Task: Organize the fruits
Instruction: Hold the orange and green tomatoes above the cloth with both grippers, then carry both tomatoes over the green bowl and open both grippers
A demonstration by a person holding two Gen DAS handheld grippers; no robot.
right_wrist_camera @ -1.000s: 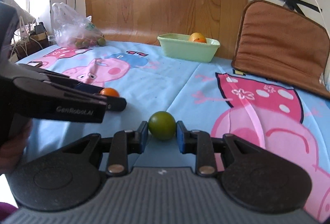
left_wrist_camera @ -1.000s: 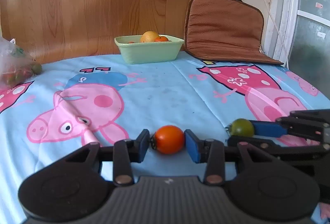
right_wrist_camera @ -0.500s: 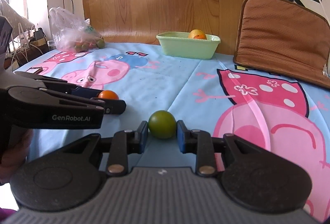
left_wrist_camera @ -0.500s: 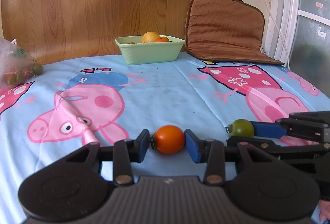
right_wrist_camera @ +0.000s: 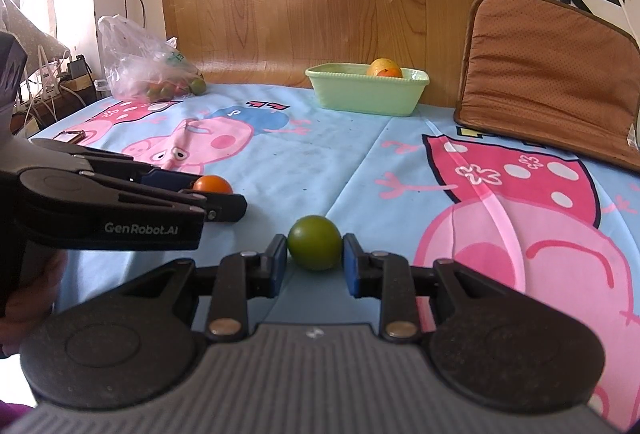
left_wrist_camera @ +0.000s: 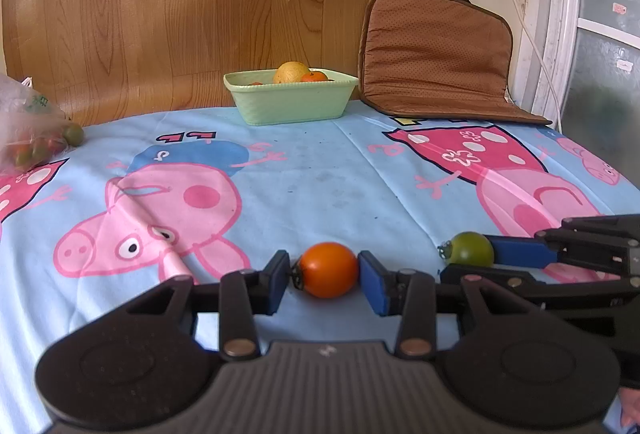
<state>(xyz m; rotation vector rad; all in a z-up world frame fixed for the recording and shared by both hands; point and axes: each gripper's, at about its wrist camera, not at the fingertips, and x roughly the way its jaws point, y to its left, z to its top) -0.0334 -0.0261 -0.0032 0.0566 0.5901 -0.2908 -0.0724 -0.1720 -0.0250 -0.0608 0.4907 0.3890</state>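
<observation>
2 grippers, left gripper (left_wrist_camera: 325,276) fingers pinching orange tomato (left_wrist_camera: 328,269), right gripper (right_wrist_camera: 315,259) pinching green tomato (right_wrist_camera: 315,248), undersides hidden.

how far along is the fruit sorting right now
Done: a yellow fruit and a small orange one already sit in the green tub. In hand: the left tool grips an orange tomato, the right tool a green tomato. Left: carrying both to the tub; more fruit waits in the plastic bag.

- An orange tomato (left_wrist_camera: 328,269), round and glossy, sits near on the cartoon cloth, stem end facing left.
- A green tomato (right_wrist_camera: 315,243) lies just to its right.
- Far back, a pale green basket (left_wrist_camera: 291,101) holds an orange and smaller fruit.
</observation>
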